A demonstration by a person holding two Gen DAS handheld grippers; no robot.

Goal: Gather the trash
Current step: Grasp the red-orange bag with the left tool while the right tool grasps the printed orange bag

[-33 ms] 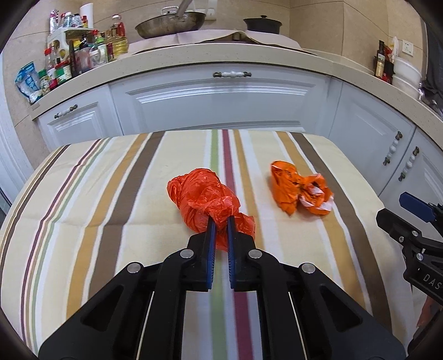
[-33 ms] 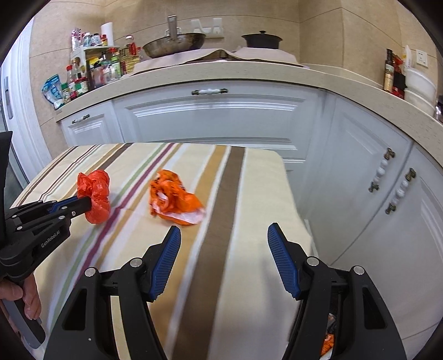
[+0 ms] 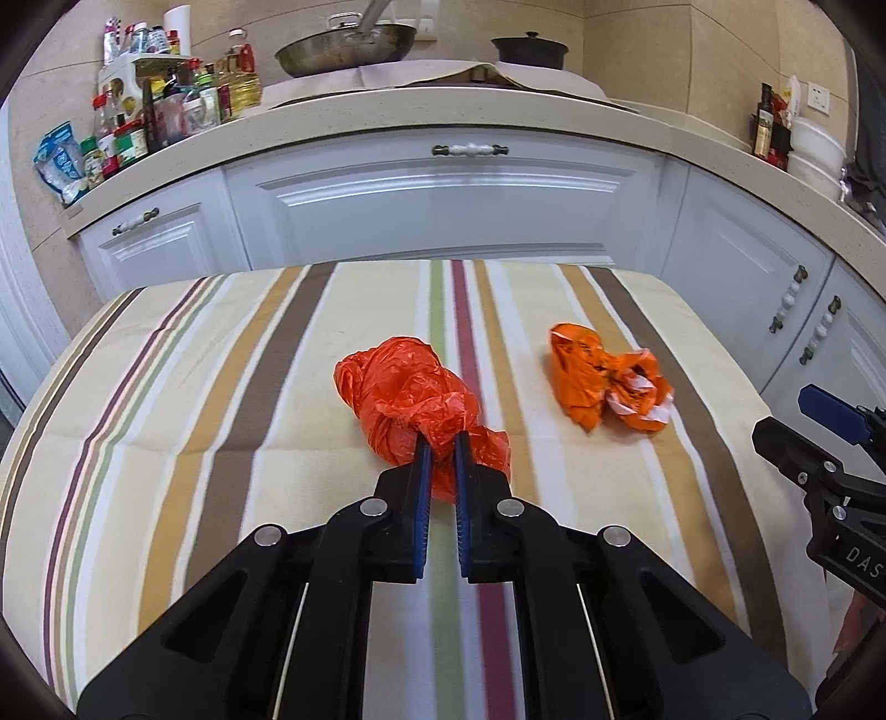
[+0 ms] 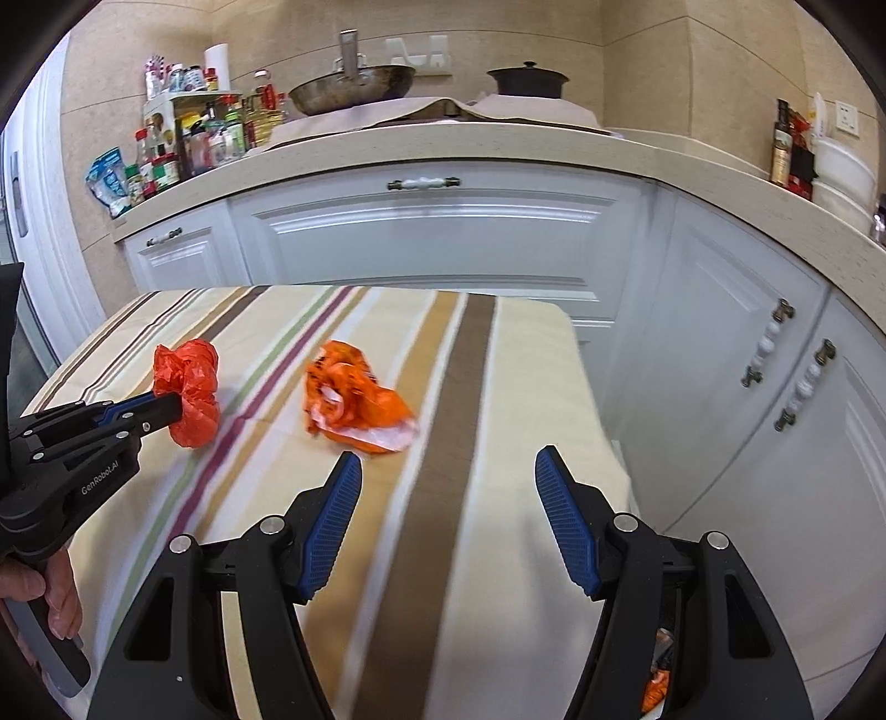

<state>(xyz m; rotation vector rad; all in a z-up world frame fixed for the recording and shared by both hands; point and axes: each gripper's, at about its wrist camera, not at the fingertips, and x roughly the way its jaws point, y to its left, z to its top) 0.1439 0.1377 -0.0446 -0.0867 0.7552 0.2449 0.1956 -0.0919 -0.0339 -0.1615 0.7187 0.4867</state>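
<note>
The red plastic bag point(image 3: 412, 404) is pinched at its near end between the blue pads point(image 3: 422, 471) of the left gripper point(image 3: 441, 443), whose fingers are pressed close together on the crumpled film. In the right wrist view the same bag point(image 4: 188, 387) bulges out past the tips of the left gripper point(image 4: 166, 410) and appears to hang just above the cloth, though contact with the surface cannot be judged for certain. A hand point(image 4: 33, 598) grips that tool's handle at the lower left edge.

The right gripper point(image 4: 448, 471) has its fingers spread wide with nothing between them; its blue ribbed pads point(image 4: 332, 526) frame a brown stripe near the right edge of the table. In the left wrist view the right gripper point(image 3: 819, 421) shows only partly at the right border.

An orange wrapper point(image 3: 603, 382) with white patches lies crumpled on the striped tablecloth point(image 3: 221, 387), to the right of the red bag and apart from it. From the right wrist view that wrapper point(image 4: 354, 404) sits just ahead and left of the open fingers, not touching them.

Beyond the table stand white cabinets point(image 3: 443, 205) under a beige countertop point(image 3: 443, 111), which carries a wok point(image 3: 346, 47), a dark pot point(image 3: 529, 50) and a cluster of bottles and jars point(image 3: 166, 105) at the left.
</note>
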